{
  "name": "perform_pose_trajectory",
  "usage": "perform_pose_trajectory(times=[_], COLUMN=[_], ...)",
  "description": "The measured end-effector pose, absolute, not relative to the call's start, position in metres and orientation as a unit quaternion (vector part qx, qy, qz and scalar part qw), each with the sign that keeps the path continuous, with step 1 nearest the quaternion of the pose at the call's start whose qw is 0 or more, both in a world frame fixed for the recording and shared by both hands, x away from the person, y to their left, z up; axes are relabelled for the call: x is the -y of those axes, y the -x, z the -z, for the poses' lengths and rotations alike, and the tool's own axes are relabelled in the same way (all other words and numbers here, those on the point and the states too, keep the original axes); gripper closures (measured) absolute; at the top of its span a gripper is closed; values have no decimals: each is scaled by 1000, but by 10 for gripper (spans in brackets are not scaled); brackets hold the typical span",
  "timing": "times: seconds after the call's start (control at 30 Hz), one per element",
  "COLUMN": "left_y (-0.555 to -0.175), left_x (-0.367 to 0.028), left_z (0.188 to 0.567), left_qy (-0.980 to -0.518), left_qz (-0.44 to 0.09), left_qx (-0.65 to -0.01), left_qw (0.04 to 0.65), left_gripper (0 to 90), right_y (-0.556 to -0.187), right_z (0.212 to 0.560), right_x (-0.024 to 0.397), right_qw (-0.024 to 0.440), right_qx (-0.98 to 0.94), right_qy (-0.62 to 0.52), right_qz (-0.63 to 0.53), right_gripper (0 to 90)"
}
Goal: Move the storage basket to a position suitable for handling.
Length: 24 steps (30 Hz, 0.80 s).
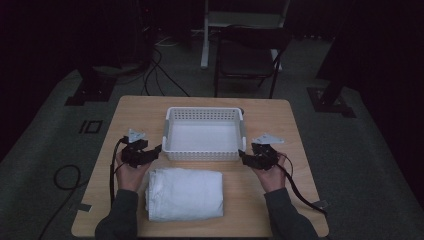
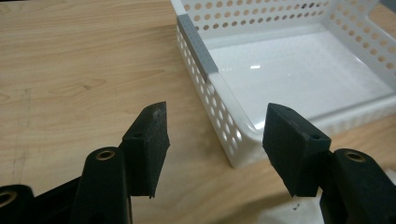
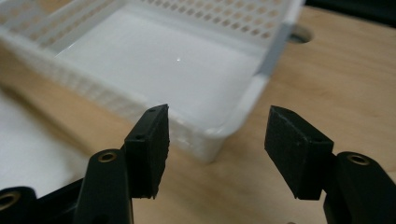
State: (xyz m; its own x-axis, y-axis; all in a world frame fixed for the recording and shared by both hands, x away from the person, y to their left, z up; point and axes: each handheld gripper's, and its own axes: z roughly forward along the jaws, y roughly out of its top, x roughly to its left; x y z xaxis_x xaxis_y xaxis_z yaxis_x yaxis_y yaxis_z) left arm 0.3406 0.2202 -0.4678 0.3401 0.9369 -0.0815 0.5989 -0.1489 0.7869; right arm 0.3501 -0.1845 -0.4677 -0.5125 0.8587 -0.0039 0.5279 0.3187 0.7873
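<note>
**Two open claws at the near corners of the white basket**

A white plastic basket with perforated walls stands in the middle of the light wooden bench, and its inside is empty. Near the person, just in front of the basket, lies a folded white cloth; between the cloth and the basket wall only a narrow strip of bench is visible.

The left claw is held beside the near left corner of the basket. In the left gripper view the claw has its jaws spread, and nothing is pinched between them. The rounded basket corner lies in the gap beyond the tips, but the pads do not touch it.

The right claw is held beside the near right corner of the basket. In the right gripper view this claw also stands spread and holds nothing. The basket corner sits behind the gap, apart from both pads. At the left edge of this view a part of the white cloth can be seen on the bench.

Both hands rest low over the bench, one at each side of the cloth.
</note>
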Motion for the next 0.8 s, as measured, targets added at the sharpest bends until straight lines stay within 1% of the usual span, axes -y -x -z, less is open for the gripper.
perform_pose_trajectory(times=[0.37,0.5,0.67,0.8], left_y=[-296,-282,-264,-255], left_x=[-213,-209,-205,-201], left_z=[473,475,481,483], left_qy=[-732,-739,-746,-753], left_qz=[-224,-223,-205,-203], left_qx=[-512,-507,-503,-496], left_qw=[390,384,386,382], left_gripper=[399,400,400,399], right_y=[-314,-306,-297,-291], right_z=[495,498,501,504], right_x=[158,150,140,131], right_qw=[194,185,158,150], right_qx=[-816,-821,-827,-833], right_qy=[-399,-388,-377,-362], right_qz=[-370,-376,-387,-390], right_gripper=[390,384,366,352])
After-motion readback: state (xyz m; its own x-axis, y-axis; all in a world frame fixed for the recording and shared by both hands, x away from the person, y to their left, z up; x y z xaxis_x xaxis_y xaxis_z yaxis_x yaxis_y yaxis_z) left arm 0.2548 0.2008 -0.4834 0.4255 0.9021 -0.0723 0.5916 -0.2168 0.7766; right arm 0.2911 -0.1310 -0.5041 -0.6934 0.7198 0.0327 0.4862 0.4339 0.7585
